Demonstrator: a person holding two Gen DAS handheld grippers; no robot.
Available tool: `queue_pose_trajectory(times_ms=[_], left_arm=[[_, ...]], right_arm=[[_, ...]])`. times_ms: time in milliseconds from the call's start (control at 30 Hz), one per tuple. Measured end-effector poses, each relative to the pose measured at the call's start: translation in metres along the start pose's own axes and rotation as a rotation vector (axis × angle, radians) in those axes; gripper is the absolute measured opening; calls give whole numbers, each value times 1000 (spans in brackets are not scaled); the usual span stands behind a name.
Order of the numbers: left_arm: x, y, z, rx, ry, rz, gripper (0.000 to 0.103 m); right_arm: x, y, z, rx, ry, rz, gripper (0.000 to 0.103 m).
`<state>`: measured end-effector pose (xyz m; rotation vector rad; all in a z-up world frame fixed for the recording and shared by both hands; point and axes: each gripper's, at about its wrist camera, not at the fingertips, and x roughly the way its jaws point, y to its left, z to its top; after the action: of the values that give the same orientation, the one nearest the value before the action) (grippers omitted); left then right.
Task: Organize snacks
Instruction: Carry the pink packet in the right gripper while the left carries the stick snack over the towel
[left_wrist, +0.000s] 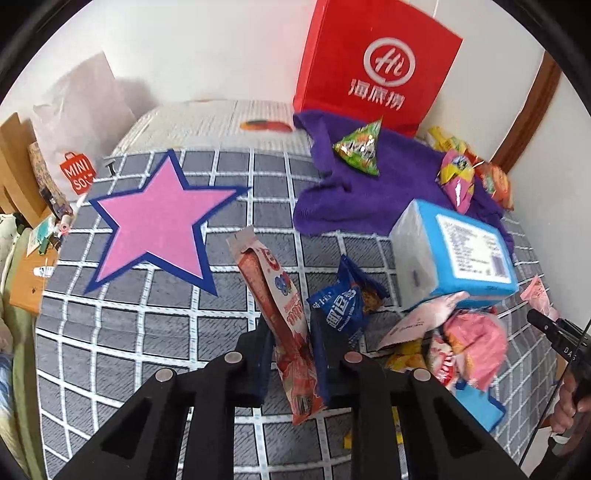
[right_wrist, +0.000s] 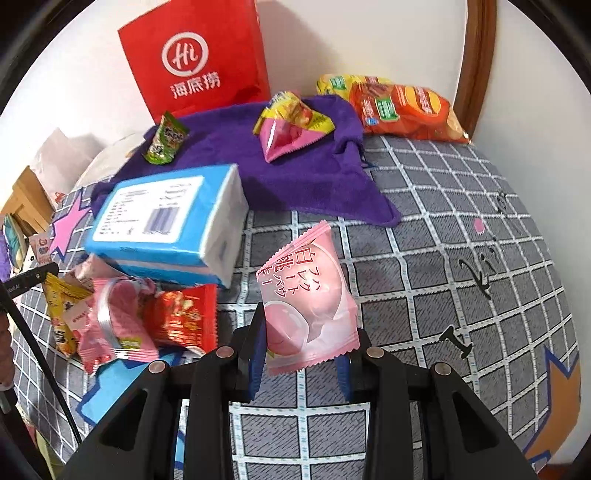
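My left gripper (left_wrist: 291, 350) is shut on a long red strawberry snack packet (left_wrist: 280, 314) and holds it above the grey checked cloth (left_wrist: 147, 332). A blue chocolate-chip packet (left_wrist: 345, 302) lies just right of it. My right gripper (right_wrist: 303, 350) is shut on a pink peach sweet packet (right_wrist: 310, 295) held above the cloth (right_wrist: 443, 258). A pile of loose snacks (right_wrist: 129, 321) lies to its left, below a blue tissue pack (right_wrist: 166, 225). A pink star patch (left_wrist: 159, 225) lies to the left in the left wrist view.
A purple towel (right_wrist: 295, 173) carries a green triangular packet (right_wrist: 166, 138) and a pink-yellow one (right_wrist: 291, 122). A red paper bag (right_wrist: 195, 59) stands against the wall. Orange crisps bags (right_wrist: 406, 107) lie at the back right. A white Miniso bag (left_wrist: 77, 147) stands far left.
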<state>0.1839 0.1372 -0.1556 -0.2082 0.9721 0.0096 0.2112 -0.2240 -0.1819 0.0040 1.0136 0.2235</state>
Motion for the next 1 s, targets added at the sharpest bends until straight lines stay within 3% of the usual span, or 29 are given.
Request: queue_pose_trajectory(times_ms=[300, 667, 1000], left_arm=[[-44, -13, 11, 13, -68, -44, 18], [-87, -39, 47, 55, -164, -71, 18], [-96, -46, 77, 50, -190, -84, 18]], right_arm=[[-47, 7, 15, -2, -82, -4, 32], [-104, 2, 53, 32, -210, -9, 32], [-116, 1, 85, 27, -264, 1, 32]])
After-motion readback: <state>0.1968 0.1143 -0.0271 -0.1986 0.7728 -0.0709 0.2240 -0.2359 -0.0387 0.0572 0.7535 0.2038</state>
